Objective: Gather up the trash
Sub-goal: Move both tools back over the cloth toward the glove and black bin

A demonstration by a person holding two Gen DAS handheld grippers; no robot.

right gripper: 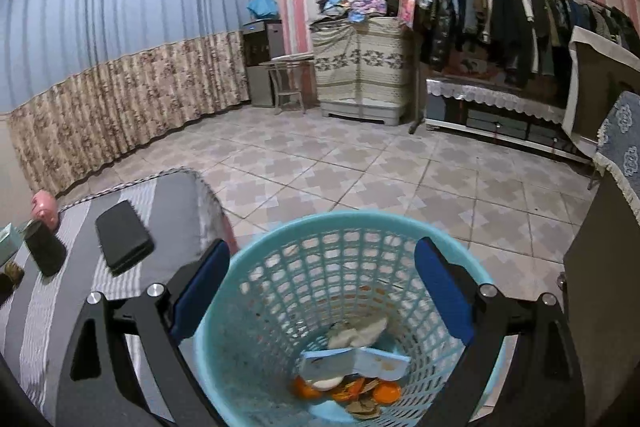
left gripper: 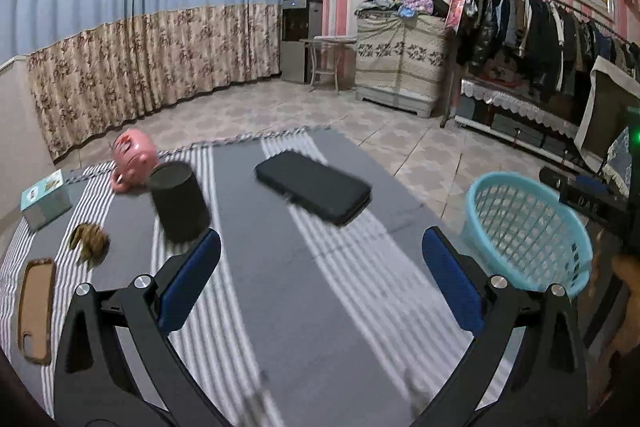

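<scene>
A light blue plastic basket (right gripper: 280,267) stands on the floor beside the table; inside lie a small blue carton (right gripper: 352,363), crumpled white paper (right gripper: 360,335) and orange peels (right gripper: 384,393). My right gripper (right gripper: 320,291) is open and empty, hovering over the basket's mouth. My left gripper (left gripper: 320,283) is open and empty above the striped grey tablecloth (left gripper: 280,307). A brown crumpled scrap (left gripper: 88,241) lies on the cloth to its left. The basket (left gripper: 524,227) is at the right in the left wrist view.
On the cloth are a black phone (left gripper: 314,191), a black cylinder cup (left gripper: 180,205), a pink piggy bank (left gripper: 134,161), a teal box (left gripper: 46,203) and a brown phone case (left gripper: 36,311). A cabinet (right gripper: 600,287) stands right of the basket.
</scene>
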